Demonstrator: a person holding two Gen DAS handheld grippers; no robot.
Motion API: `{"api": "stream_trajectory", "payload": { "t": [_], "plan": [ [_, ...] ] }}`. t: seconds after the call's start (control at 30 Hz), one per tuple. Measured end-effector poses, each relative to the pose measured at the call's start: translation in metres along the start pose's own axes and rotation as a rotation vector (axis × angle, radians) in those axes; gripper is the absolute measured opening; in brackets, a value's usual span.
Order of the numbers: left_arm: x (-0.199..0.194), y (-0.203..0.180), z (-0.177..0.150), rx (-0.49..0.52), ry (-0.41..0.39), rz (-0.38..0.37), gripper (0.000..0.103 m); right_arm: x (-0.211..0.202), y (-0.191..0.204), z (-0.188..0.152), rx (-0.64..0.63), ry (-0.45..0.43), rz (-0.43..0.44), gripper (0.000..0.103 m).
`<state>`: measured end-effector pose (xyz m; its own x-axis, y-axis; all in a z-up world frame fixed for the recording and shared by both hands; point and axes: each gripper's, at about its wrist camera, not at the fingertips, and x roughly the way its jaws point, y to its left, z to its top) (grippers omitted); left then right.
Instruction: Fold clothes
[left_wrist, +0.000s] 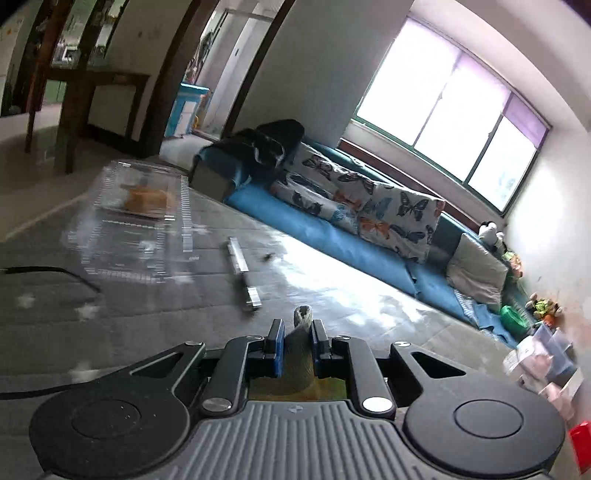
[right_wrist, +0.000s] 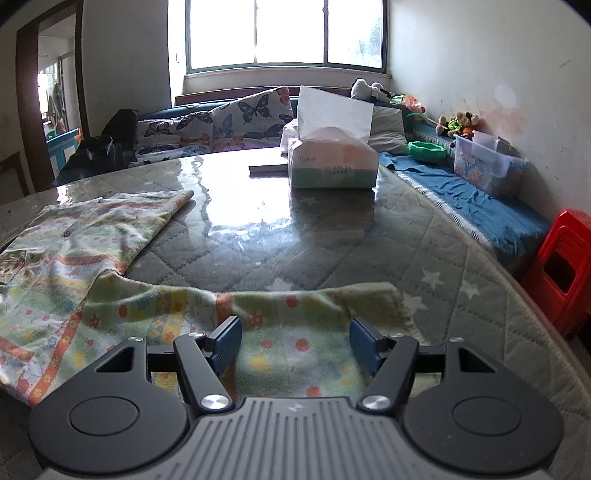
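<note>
A pale patterned garment (right_wrist: 92, 258) with orange stripes and dots lies spread on the quilted grey table cover (right_wrist: 332, 243), one sleeve reaching right under my right gripper. My right gripper (right_wrist: 295, 332) is open, its blue pads (right_wrist: 227, 343) hovering just over that sleeve. In the left wrist view my left gripper (left_wrist: 298, 332) is shut on a bunched fold of the garment's cloth (left_wrist: 301, 354), which stands up between the blue pads. The rest of the garment is hidden below the left gripper.
A tissue box (right_wrist: 332, 162) stands at the table's far middle. A clear plastic clamshell container (left_wrist: 140, 218) and a small metal bar (left_wrist: 242, 273) lie on the table. A blue sofa with butterfly cushions (left_wrist: 369, 206) runs beyond. A red stool (right_wrist: 561, 266) stands at the right.
</note>
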<state>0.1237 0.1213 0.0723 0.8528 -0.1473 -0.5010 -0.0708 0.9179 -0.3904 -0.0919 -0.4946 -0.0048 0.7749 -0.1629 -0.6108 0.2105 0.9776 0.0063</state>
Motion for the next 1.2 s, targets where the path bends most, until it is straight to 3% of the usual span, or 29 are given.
{"api": "stream_trajectory", "payload": {
  "t": [0.27,0.6,0.7,0.77,0.83,0.9,0.93,1.07,1.13,1.17,1.2],
  "plan": [
    [-0.039,0.036,-0.034,0.067,-0.033,0.104,0.011,-0.045,0.052,0.022,-0.151,-0.052,0.171,0.067],
    [-0.066,0.073,-0.066,0.075,-0.010,0.234,0.011,-0.067,0.178,0.008,-0.373,0.044,0.611,0.067],
    [-0.073,0.078,-0.071,0.049,0.016,0.221,0.012,-0.075,0.219,-0.002,-0.499,0.053,0.705,0.067],
    [-0.079,0.073,-0.077,0.049,0.027,0.195,0.015,-0.078,0.240,-0.010,-0.567,0.058,0.740,0.067],
    [-0.080,0.067,-0.085,0.044,0.052,0.169,0.029,-0.077,0.253,-0.016,-0.612,0.062,0.751,0.067],
    [-0.080,0.060,-0.093,0.051,0.073,0.158,0.055,-0.076,0.267,-0.024,-0.656,0.068,0.752,0.065],
    [-0.077,0.057,-0.096,0.059,0.079,0.162,0.056,-0.075,0.270,-0.028,-0.670,0.071,0.749,0.062],
    [-0.066,0.048,-0.106,0.092,0.099,0.180,0.056,-0.070,0.272,-0.035,-0.688,0.085,0.722,0.055],
    [-0.062,0.043,-0.106,0.120,0.101,0.186,0.053,-0.065,0.270,-0.036,-0.672,0.109,0.726,0.039],
    [-0.060,0.042,-0.106,0.132,0.102,0.188,0.043,-0.063,0.268,-0.037,-0.662,0.120,0.728,0.037],
    [-0.058,0.040,-0.106,0.148,0.105,0.188,0.025,-0.062,0.267,-0.037,-0.658,0.121,0.724,0.033]
  ]
}}
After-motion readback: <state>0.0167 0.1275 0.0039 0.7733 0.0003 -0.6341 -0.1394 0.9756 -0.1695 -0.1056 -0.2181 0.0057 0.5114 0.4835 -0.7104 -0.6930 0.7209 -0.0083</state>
